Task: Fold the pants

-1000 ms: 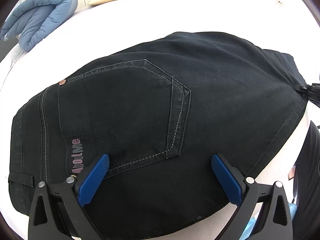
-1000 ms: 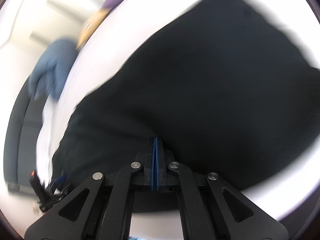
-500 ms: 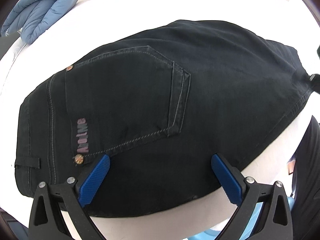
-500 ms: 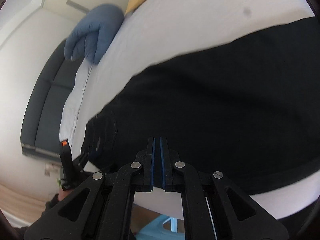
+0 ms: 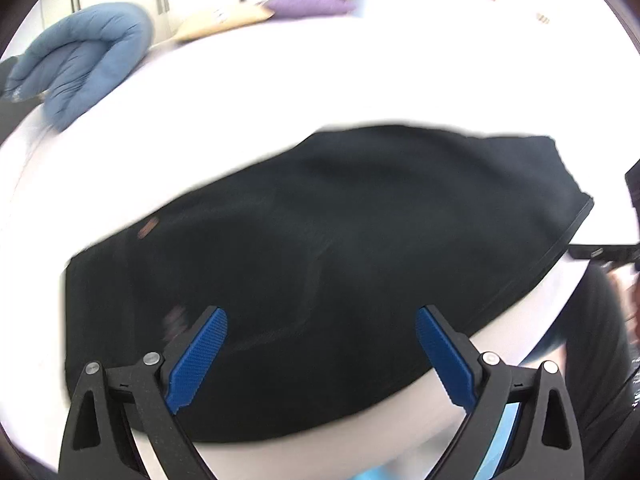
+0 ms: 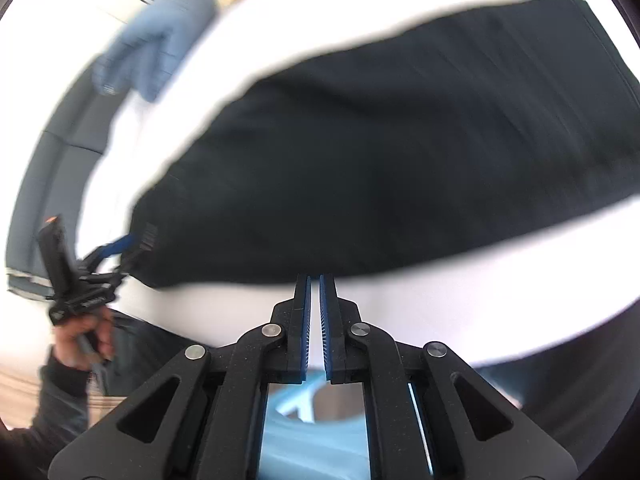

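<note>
The black pants lie folded in a compact block on the white bed. My left gripper is open and empty, its blue pads over the near edge of the pants. In the right wrist view the pants fill the middle. My right gripper has its jaws nearly closed with a thin gap, holding nothing, just off the near edge of the pants. The left gripper shows at the pants' left corner, held by a hand.
A folded blue duvet lies at the far left of the bed, with a cream pillow and a purple pillow behind it. A dark sofa stands left of the bed. A blue stool is below the bed edge.
Both grippers have pulled back from the pants toward the bed's near edge. The right gripper's jaws have parted slightly. The pants lie still.
</note>
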`<state>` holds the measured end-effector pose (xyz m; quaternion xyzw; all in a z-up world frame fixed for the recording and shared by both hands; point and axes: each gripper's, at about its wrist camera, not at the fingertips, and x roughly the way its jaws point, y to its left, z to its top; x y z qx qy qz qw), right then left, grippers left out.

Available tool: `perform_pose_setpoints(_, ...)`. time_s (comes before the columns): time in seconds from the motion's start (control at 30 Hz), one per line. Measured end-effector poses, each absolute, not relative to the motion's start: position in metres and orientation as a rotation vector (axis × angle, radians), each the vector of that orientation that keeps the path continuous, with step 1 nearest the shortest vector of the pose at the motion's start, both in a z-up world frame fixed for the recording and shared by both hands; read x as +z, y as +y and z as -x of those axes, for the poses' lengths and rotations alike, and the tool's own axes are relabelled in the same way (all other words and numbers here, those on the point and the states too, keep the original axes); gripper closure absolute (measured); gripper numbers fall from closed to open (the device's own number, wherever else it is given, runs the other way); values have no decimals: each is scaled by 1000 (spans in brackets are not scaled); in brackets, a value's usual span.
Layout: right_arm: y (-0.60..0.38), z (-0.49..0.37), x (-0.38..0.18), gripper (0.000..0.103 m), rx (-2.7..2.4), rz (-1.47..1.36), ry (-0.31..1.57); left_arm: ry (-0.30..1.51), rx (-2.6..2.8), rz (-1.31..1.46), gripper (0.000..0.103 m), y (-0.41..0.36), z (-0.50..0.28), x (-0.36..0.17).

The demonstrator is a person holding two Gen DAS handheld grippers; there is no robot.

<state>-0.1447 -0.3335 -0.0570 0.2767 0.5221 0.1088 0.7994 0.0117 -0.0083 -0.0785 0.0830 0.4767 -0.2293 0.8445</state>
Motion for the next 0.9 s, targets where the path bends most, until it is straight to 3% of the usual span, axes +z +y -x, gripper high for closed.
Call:
perform_pose_setpoints(0.1, -341, 123, -60, 98, 253, -686, 1073, 976, -535, -159, 6, -48, -29, -82)
perform_pose_setpoints(0.23, -348, 107, -108, 99, 139, -685, 1241, 1136, -599, -106, 6, -82, -45, -132)
perform_pose_setpoints(0.3, -352, 126, -108, 99, 160, -674, 1198, 1105, -568, -246, 5, -99, -31, -145)
perform_pose_setpoints(0.5, -383, 157, -99, 103, 79, -670, 1212, 1111, -618, -247, 4, -84, 4, -140)
perform_pose_setpoints(0.63, -407, 168, -43, 100, 83, -696, 1084, 1110, -621, -265, 1, -82, 10, -142)
perform_pose_setpoints(0.73, -408, 133, -33, 100, 179, -813, 988, 1124, -604, -282, 0, -92, 5, -148)
perform_pose_setpoints(0.9, -361, 52, -58, 100, 365, -832, 1053, 1140, -598, -293, 0, -96, 6, -148)
